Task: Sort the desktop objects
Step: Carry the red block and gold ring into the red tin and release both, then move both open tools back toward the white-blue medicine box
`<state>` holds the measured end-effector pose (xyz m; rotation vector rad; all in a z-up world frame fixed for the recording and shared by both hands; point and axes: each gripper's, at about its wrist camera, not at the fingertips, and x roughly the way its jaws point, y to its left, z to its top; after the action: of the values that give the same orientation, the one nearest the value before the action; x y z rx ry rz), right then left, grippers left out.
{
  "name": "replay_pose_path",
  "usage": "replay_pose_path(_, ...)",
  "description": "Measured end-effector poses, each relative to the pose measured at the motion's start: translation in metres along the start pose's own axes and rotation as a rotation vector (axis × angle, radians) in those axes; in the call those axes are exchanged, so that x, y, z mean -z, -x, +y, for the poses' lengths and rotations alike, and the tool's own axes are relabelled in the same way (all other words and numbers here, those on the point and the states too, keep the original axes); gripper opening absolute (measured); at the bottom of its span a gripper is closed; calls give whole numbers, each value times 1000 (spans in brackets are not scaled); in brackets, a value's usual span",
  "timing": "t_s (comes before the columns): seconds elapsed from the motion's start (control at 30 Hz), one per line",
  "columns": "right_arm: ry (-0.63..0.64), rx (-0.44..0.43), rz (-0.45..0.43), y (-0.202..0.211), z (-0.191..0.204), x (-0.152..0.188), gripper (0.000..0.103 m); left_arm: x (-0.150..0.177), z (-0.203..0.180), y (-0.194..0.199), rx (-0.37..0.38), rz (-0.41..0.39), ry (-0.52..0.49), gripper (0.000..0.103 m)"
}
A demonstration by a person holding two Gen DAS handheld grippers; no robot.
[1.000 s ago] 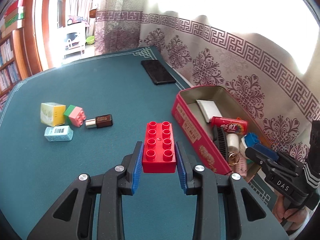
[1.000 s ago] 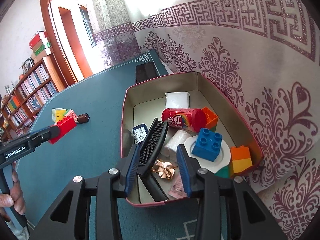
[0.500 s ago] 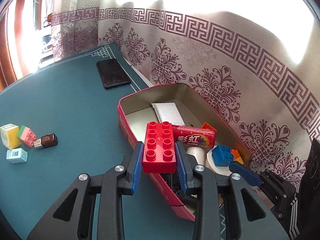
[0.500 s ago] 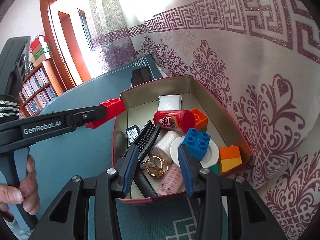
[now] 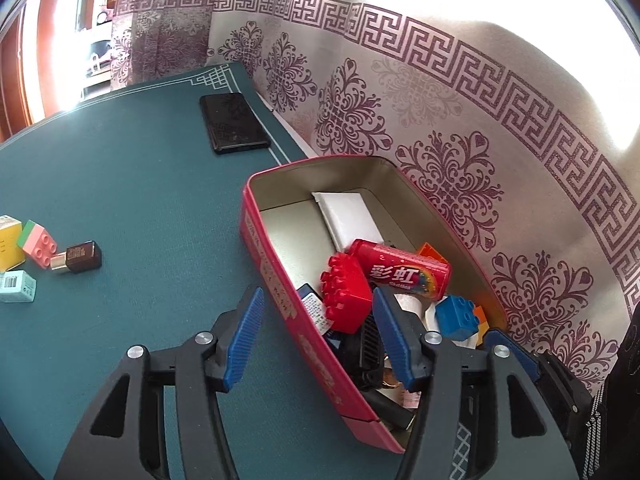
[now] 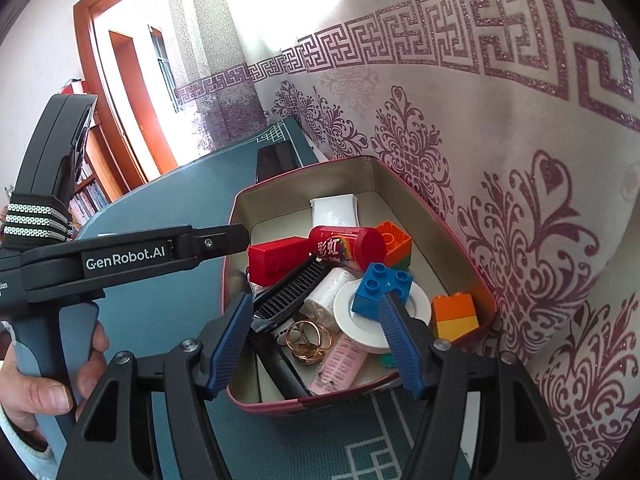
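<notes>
My left gripper (image 5: 318, 334) has just been opening: jaws apart, nothing gripped. Red brick (image 5: 346, 294) lies tilted in the red tin (image 5: 280, 280), against the red tube (image 5: 400, 270). My right gripper (image 6: 316, 338) has just been opening too, empty, over the comb (image 6: 288, 290). Pink brick (image 5: 38, 244) and brown bottle (image 5: 80, 256) sit on the mat (image 5: 140, 200).

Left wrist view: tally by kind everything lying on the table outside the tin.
Boxes: 2, yellow box and light blue box
Toy bricks: 1, pink and green brick
Bottles: 1, brown bottle
Flat slabs: 1, black slab
Total: 5
</notes>
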<state>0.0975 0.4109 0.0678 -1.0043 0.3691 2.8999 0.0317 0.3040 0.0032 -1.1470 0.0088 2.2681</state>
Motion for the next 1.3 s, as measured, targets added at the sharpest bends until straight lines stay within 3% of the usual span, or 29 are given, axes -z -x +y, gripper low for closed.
replay_pose_path(0.17,0,-4,0,-1,4,1,79,3,10,2,-60,-3,-3,60)
replay_pose_path(0.57,-10,-26,4,-2,20,2,83,8,32,14,-287,-43,-41,60)
replay_pose_path(1.3,40,-86,24,-5,71,2,87,23,90,29,-363,-19,12,60)
